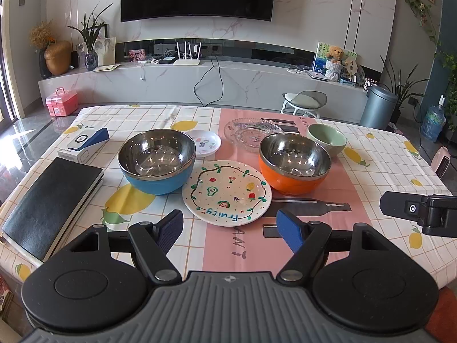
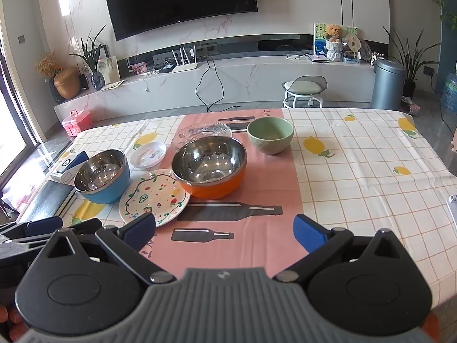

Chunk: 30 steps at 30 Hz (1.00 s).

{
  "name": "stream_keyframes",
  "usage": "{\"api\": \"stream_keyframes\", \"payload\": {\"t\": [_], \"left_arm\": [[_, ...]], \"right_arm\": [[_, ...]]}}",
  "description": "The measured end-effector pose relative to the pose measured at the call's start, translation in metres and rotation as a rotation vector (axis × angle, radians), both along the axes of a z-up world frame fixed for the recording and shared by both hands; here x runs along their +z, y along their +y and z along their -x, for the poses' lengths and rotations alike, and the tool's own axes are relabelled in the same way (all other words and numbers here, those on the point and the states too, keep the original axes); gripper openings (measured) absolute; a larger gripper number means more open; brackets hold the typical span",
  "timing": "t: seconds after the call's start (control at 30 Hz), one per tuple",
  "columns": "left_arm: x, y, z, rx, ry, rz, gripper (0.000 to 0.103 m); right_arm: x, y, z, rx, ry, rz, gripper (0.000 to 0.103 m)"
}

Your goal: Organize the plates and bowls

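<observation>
Nearest us in the left wrist view is our left gripper (image 1: 230,227), its blue-padded jaws spread wide and holding nothing, hovering over the near edge of the table (image 1: 385,154); just beyond its fingertips lies the fruit plate (image 1: 226,193), flat on the tablecloth where the lemon print meets the pink strip. To the left of that plate sits the blue bowl (image 1: 157,161), steel inside and upright; to the right sits the orange bowl (image 1: 294,163), likewise upright; each stands just beside the plate's rim, though we cannot tell whether they touch it. Behind the blue bowl lies a small white plate (image 1: 206,143); behind the orange bowl we see a glass plate (image 1: 251,133) and, to its right, a green bowl (image 1: 327,138) that is close against the orange one. At the table's left edge lie a black notebook (image 1: 51,205) and a blue and white box (image 1: 84,144), well apart from the dishes.

In the right wrist view our right gripper (image 2: 224,230) also stands wide and empty, over the pink strip; the dishes lie ahead and to its left, with the fruit plate nearest its left finger.
</observation>
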<state>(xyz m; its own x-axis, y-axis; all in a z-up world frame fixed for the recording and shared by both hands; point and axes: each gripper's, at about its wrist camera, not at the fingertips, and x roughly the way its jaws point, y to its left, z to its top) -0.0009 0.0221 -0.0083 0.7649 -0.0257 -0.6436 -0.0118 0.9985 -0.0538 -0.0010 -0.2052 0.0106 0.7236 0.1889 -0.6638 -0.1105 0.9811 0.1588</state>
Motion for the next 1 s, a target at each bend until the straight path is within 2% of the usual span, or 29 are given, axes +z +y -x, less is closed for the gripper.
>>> {"api": "stream_keyframes", "payload": {"t": [1.0], "left_arm": [[0.0001,-0.0006,0.0003,-0.001,0.001,0.002,0.088]], "right_arm": [[-0.0006,0.0025,0.0005,0.001,0.010,-0.004,0.101]]}}
